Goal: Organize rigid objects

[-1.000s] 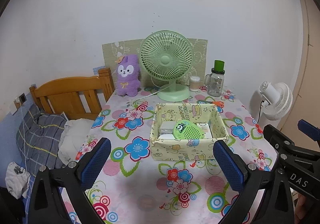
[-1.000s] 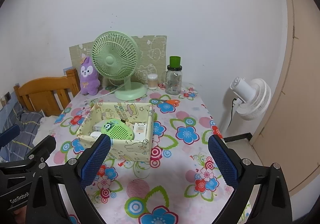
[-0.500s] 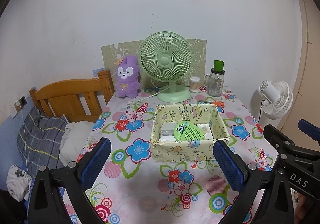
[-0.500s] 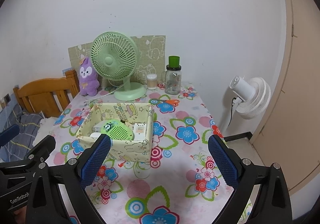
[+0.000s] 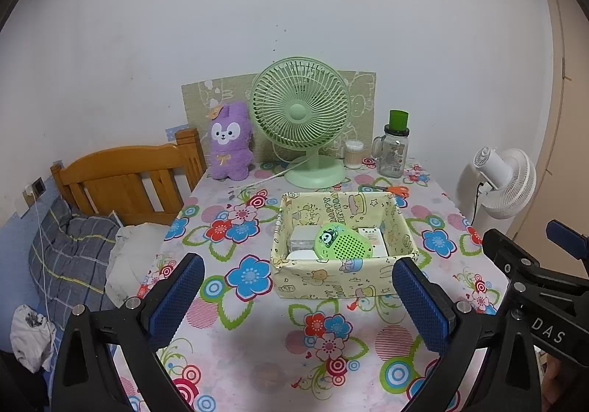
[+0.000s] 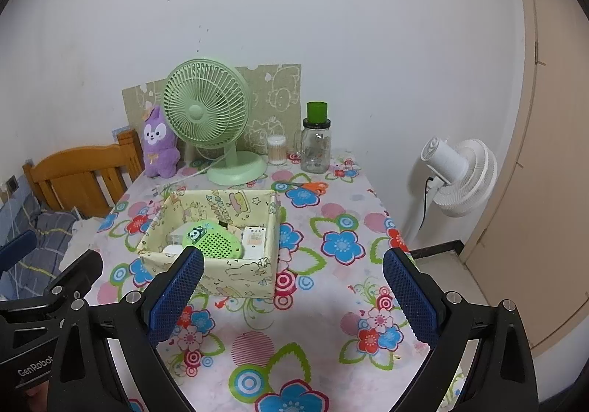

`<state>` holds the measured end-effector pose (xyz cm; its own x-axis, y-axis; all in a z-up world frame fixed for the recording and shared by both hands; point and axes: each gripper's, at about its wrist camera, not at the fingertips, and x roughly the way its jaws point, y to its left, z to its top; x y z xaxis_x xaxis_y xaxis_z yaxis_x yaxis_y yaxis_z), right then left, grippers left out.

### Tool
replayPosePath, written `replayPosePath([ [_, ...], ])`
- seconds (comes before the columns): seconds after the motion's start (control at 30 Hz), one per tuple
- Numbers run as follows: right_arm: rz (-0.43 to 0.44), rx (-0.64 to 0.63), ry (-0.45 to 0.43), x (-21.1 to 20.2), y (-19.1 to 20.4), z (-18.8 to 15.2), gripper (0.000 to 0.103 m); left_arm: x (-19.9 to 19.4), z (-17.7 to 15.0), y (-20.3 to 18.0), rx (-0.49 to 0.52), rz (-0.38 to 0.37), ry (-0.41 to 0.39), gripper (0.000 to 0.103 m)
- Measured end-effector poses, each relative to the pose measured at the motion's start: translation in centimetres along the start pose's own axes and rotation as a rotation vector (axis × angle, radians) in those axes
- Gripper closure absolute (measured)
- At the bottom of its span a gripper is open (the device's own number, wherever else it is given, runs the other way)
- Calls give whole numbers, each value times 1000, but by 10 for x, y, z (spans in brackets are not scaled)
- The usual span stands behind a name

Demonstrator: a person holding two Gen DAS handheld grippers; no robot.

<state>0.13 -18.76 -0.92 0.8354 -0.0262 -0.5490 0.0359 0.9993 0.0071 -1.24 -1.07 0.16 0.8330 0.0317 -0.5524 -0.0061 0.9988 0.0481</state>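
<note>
Two grippers hang spread wide and empty above the near edge of the flowered table, the left gripper and the right gripper, each with blue ribbed pads parted and nothing between them. Taking the cartoon-print fabric box as the landmark: far to its left stands a wooden bed headboard over plaid bedding; behind and left of the box a purple plush rabbit leans at the wall; straight behind it a green desk fan stands before a patterned beige board; behind and right sit a tub of cotton swabs, a glass jar with a green cap and orange-handled scissors lying flat just beyond the box's back rim. Off the table to the right a white floor fan stands by the wall. Inside the box lie the rigid things: a green panda-marked speaker-like gadget on top, white boxes beside and under it. Nothing stands between grippers and box. Print on the box reads "HAPPY BIRTHDAY"; the right gripper's body shows "DAS", the left's "GenRobot".
</note>
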Motion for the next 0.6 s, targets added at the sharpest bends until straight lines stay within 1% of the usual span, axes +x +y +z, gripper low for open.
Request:
replayPosePath([
  [0.6, 2, -7, -11, -5, 4, -1, 4, -4, 0, 1, -2, -2, -9, 0],
])
